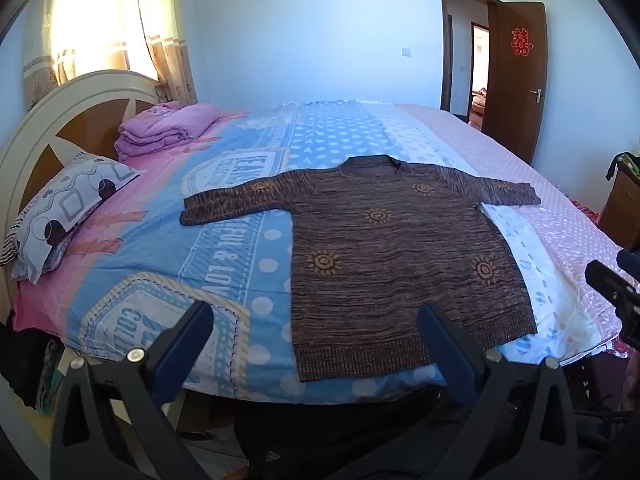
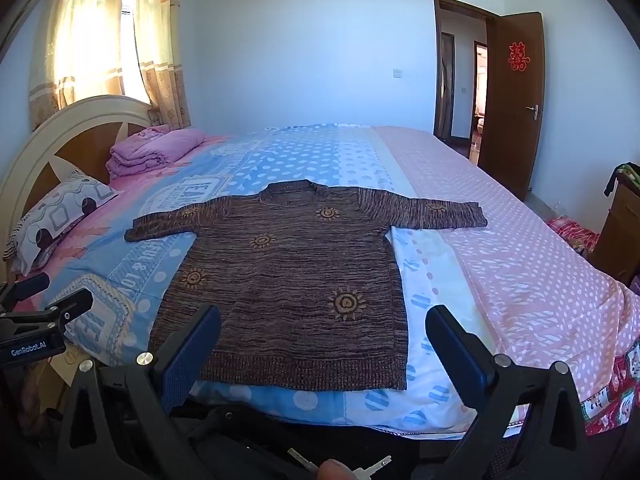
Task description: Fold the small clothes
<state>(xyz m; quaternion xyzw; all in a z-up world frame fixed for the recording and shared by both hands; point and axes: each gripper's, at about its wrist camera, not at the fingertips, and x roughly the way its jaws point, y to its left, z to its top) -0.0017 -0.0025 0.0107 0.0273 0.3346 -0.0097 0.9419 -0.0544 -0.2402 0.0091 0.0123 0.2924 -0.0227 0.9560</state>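
Note:
A brown knitted sweater (image 1: 392, 248) with orange sun motifs lies flat on the bed, sleeves spread out, hem toward me. It also shows in the right wrist view (image 2: 296, 280). My left gripper (image 1: 316, 316) is open and empty, held in front of the hem's left part, above the bed edge. My right gripper (image 2: 324, 320) is open and empty, held in front of the hem. The right gripper's tip shows at the right edge of the left wrist view (image 1: 612, 284); the left gripper shows at the left edge of the right wrist view (image 2: 44, 312).
The bed (image 1: 168, 248) has a blue, white and pink patterned sheet. A patterned pillow (image 1: 64, 208) and a folded purple blanket (image 1: 164, 128) lie by the headboard (image 1: 48, 120) on the left. An open brown door (image 1: 516, 80) and a wooden cabinet (image 1: 624, 200) stand at the right.

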